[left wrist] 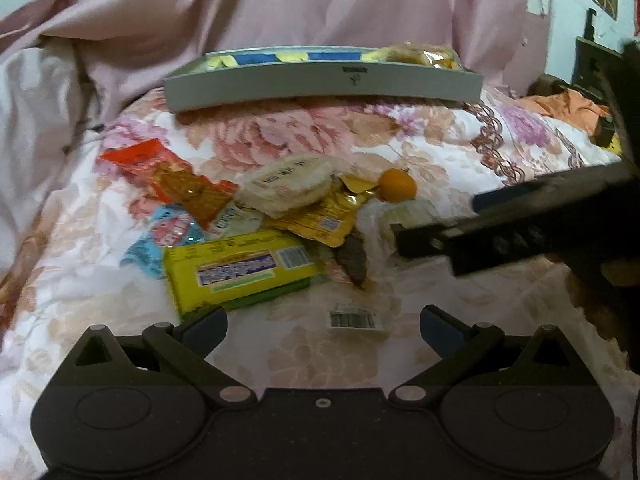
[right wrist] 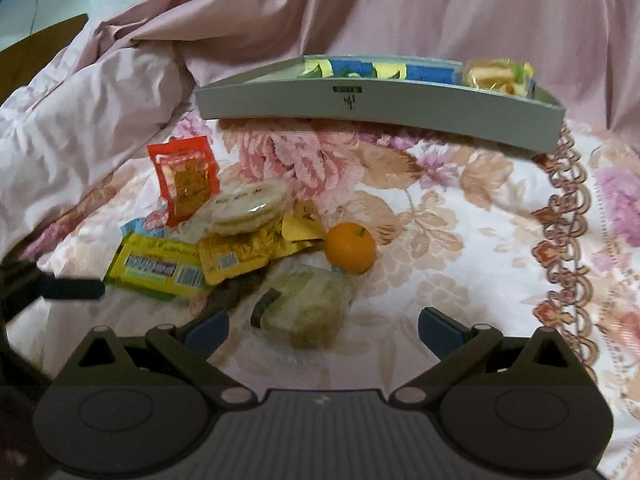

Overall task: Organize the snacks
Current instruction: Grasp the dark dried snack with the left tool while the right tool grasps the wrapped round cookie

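Floral bedspread [right wrist: 460, 240] bears grey tray [right wrist: 380, 108] holding wrapped snacks [right wrist: 496, 74].

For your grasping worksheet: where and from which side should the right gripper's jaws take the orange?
Grip the orange across its round middle, coming from above: its right flank is bare bedspread, its left flank crowds the yellow foil packet.

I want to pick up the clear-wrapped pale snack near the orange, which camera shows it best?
The right wrist view: the clear-wrapped pale snack lies whole, just ahead of the open right gripper, below the orange. In the left wrist view it is only a faint, washed-out patch beside the orange, partly behind the right gripper's fingers.
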`<state>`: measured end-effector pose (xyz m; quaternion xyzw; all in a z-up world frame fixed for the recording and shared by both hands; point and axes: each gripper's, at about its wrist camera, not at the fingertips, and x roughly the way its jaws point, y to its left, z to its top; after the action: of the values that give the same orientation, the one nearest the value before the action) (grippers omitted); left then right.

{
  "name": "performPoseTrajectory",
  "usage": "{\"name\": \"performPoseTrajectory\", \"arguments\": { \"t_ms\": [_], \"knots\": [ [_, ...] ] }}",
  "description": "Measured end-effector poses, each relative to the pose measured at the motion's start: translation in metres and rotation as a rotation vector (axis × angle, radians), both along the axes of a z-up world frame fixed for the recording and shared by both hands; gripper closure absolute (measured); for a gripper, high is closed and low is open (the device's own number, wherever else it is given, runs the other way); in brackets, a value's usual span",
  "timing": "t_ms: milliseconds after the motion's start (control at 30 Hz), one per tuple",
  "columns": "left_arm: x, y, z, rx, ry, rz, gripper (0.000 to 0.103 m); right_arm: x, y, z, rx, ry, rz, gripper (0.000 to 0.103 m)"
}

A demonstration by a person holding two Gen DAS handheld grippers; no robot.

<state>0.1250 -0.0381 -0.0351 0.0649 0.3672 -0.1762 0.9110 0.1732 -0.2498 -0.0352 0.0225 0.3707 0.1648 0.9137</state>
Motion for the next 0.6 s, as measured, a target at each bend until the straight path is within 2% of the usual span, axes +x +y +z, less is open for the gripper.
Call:
{"name": "performPoseTrajectory", "arguments": {
  "t_ms": [200,367,433,467,600],
  "knots": [
    [0.009,-0.006,-0.008,0.013,0.021,-0.027,0.005,0.025,0.008,-0.006,0.018,0.060,0.008,0.002],
    [0.016,-0.006,-0.013,0.022,0.040,-0.017,0.019,0.031,0.014,-0.011,-0.030,0.068,0.024,0.009],
    [0.016,-0.006,-0.013,0.010,0.035,-0.016,0.025,0.030,0.013,-0.011,-0.038,0.065,0.027,0.015],
    [0.015,-0.007,-0.012,0.002,0.034,-0.023,0.032,0.029,0.011,-0.011,-0.039,0.062,0.028,0.017],
    [0.016,-0.010,-0.013,-0.013,0.036,-0.039,0.046,0.025,0.003,-0.009,-0.034,0.045,0.017,0.033]
  ]
}}
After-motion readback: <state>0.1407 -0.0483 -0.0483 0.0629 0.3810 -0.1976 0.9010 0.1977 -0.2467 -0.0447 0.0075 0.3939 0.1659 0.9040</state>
